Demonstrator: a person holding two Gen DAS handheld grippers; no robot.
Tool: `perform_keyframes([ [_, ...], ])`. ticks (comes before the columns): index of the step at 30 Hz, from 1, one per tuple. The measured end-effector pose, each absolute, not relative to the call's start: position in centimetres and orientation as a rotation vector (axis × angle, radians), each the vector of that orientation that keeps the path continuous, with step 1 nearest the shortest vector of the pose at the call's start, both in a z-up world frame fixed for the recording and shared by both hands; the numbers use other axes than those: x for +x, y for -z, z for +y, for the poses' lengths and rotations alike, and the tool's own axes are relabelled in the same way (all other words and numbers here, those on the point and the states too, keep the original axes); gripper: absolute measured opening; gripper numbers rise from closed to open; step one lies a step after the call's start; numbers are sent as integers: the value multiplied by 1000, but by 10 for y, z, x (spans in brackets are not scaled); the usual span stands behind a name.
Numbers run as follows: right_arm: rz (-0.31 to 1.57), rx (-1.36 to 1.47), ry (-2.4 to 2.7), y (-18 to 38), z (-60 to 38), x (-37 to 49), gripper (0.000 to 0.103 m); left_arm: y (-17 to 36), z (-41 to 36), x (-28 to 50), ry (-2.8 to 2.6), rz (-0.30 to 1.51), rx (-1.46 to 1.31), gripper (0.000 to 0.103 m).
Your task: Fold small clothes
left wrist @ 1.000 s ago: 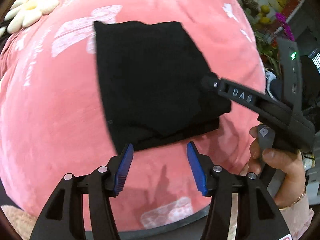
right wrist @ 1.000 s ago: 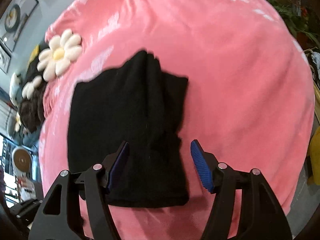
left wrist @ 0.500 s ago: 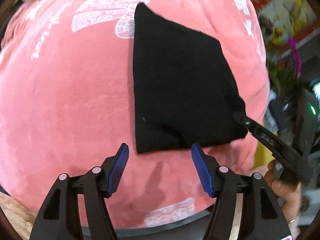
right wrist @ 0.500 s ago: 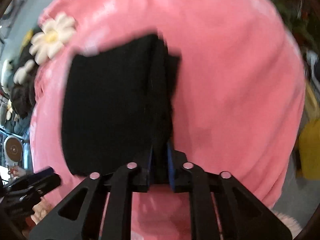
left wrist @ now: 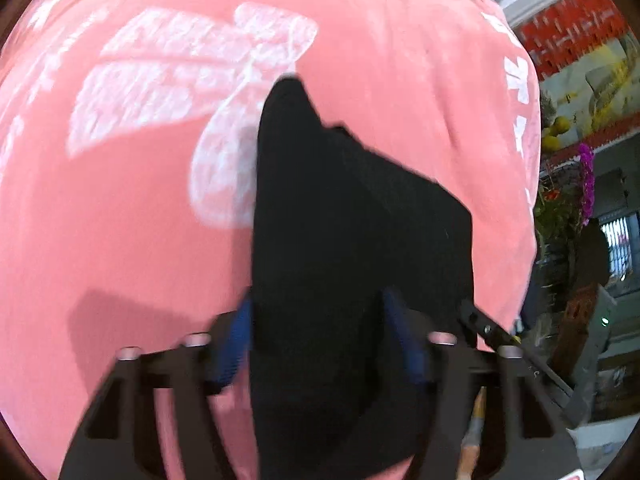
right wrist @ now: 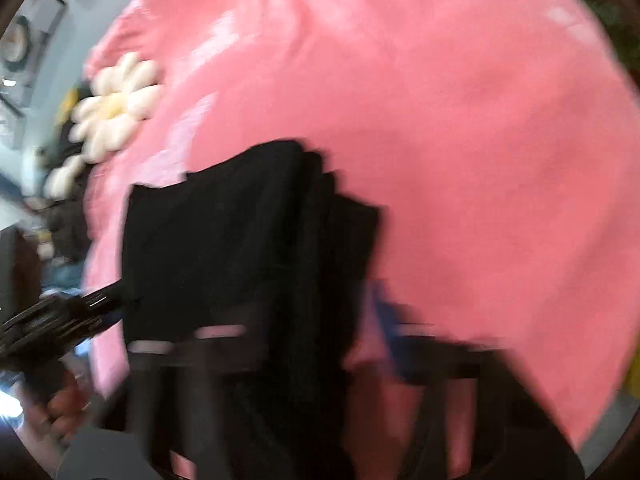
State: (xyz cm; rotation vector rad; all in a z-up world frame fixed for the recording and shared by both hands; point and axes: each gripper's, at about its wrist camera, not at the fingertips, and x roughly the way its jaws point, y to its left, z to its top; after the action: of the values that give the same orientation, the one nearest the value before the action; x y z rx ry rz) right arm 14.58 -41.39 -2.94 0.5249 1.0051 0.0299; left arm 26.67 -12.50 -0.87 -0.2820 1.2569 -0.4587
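Note:
A folded black garment (left wrist: 344, 216) lies on a pink plush blanket (left wrist: 120, 220). My left gripper (left wrist: 320, 344) is open, its blue pads (left wrist: 234, 344) on either side of the garment's near edge, with the cloth between the jaws. In the right wrist view the garment (right wrist: 224, 248) is blurred by motion. My right gripper (right wrist: 316, 340) looks open now, one blue pad (right wrist: 390, 320) to the right of the cloth, the other hidden behind it. The right gripper's tip (left wrist: 488, 328) touches the garment's right corner in the left wrist view.
A white daisy cushion (right wrist: 116, 108) lies at the blanket's far left. White print (left wrist: 192, 80) marks the blanket. Plants and a red wall (left wrist: 576, 52) stand beyond the blanket's right edge. The left gripper (right wrist: 60, 320) and a hand show at the lower left of the right wrist view.
My left gripper has moved forward so the garment's edge sits between its open jaws. My right gripper closed on the garment half a second ago and now appears spread again; the view is blurred.

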Motion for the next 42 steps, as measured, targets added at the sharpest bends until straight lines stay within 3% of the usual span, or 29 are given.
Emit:
perform_keyframes([
  [1, 974, 507, -25, 25, -413, 143, 4, 9, -125, 273, 474, 1226, -278, 39],
  [3, 999, 500, -12, 34, -414, 143, 5, 16, -120, 280, 471, 1221, -307, 39],
  [4, 1045, 504, -12, 45, -414, 146, 6, 24, -118, 283, 463, 1238, -316, 47],
  [7, 1008, 541, 3, 33, -415, 137, 15, 23, -103, 277, 496, 1237, -390, 53],
  [8, 991, 547, 9, 27, -416, 132, 29, 19, -98, 272, 493, 1243, -408, 55],
  [9, 971, 557, 16, 21, -415, 123, 54, 16, -92, 266, 492, 1251, -420, 59],
  [11, 963, 561, 11, 17, -410, 108, 66, 9, -76, 241, 522, 1260, -477, 72],
  [18, 1079, 646, -42, 53, -397, 123, 66, 49, -77, 172, 546, 1397, -627, 75],
  [19, 1073, 645, -50, 55, -395, 124, 63, 48, -77, 166, 551, 1348, -634, 71],
  [20, 1069, 635, -76, 53, -393, 125, 49, 48, -80, 163, 575, 1345, -625, 45],
  [21, 1073, 649, -99, 48, -392, 125, 31, 51, -83, 162, 596, 1383, -623, 26],
  [22, 1072, 656, -104, 42, -393, 123, 28, 50, -81, 162, 614, 1405, -649, 16],
  [28, 1076, 616, -186, 13, -368, 89, 24, -7, -38, 158, 678, 1371, -560, 10],
  [31, 1189, 542, -123, 46, -345, 78, 31, 17, -29, 149, 576, 1471, -401, 13],
  [34, 1160, 565, -69, 37, -351, 75, 46, 31, -20, 140, 485, 1505, -408, 26],
  [38, 1074, 631, -32, 28, -374, 72, 62, 1, -26, 150, 480, 1354, -386, 59],
  [40, 1077, 735, -41, 42, -385, 76, 63, -7, -41, 167, 501, 1323, -361, 59],
  [42, 1093, 795, -47, 56, -390, 79, 63, -9, -60, 185, 543, 1319, -359, 66],
])
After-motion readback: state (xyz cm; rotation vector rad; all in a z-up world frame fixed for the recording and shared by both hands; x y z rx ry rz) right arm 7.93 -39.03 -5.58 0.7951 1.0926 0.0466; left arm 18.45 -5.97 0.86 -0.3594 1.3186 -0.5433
